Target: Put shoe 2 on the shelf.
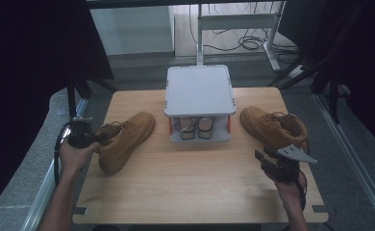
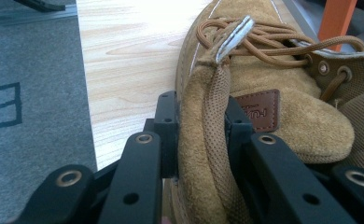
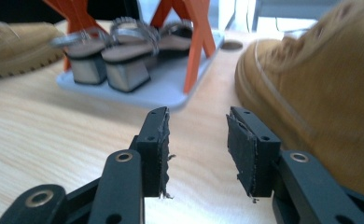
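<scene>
On pale wood, our left gripper (image 2: 194,140) pinched the soft left boot (image 2: 264,93) by its heel collar between the jaws; our right gripper (image 3: 196,144) gaped beside the right boot (image 3: 320,93).

rack (image 1: 199,91) at table (image 1: 185,183) rear centre, sandals (image 1: 193,127) on lower shelf; left boot (image 1: 125,139) left of rack, right boot (image 1: 272,126) right.

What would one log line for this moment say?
left claw: shut on left boot heel collar | right claw: open, beside right boot | rack: sandals below
</scene>
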The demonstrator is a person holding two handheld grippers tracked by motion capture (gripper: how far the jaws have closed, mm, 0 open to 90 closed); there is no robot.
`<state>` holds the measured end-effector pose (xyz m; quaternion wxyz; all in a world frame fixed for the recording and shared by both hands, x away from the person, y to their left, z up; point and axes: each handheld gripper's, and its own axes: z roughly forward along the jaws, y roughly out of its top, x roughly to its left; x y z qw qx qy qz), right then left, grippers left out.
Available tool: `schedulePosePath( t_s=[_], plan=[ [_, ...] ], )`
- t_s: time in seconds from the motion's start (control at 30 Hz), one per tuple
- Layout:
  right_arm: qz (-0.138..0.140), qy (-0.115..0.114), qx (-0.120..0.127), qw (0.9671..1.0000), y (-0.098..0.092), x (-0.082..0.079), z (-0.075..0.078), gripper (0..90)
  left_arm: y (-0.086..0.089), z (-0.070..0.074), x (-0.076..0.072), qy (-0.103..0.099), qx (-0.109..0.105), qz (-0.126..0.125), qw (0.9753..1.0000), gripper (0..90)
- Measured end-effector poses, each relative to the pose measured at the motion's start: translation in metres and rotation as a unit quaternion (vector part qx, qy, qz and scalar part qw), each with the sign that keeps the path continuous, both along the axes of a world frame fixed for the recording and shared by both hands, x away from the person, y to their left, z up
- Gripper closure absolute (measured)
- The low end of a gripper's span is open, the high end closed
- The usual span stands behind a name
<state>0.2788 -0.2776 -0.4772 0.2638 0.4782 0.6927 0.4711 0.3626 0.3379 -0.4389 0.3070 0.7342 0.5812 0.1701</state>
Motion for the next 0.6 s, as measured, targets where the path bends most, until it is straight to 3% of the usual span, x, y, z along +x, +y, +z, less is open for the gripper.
schedulePosePath(
  t_s=[0.2, 0.33, 0.43, 0.6],
  plan=[
    [0.0, -0.017, -0.001, 0.9999, -0.018, 0.01, 0.031, 58.0, 0.0, 0.0, 0.0, 0.001, -0.001, -0.001, 1.0, 73.2],
    [-0.01, -0.018, -0.007, 0.9998, -0.04, 0.023, 0.053, 57.4, 0.0, 0.0, 0.0, 0.002, -0.002, 0.0, 1.0, 73.3],
    [-0.007, -0.013, 0.008, 0.9999, -0.056, 0.032, 0.066, 57.1, 0.0, 0.0, 0.0, 0.002, -0.001, 0.001, 1.0, 73.3],
    [-0.011, -0.006, 0.003, 0.9999, -0.078, 0.047, 0.08, 56.4, 0.0, 0.0, 0.001, 0.003, 0.0, 0.0, 1.0, 73.4]
  ],
)
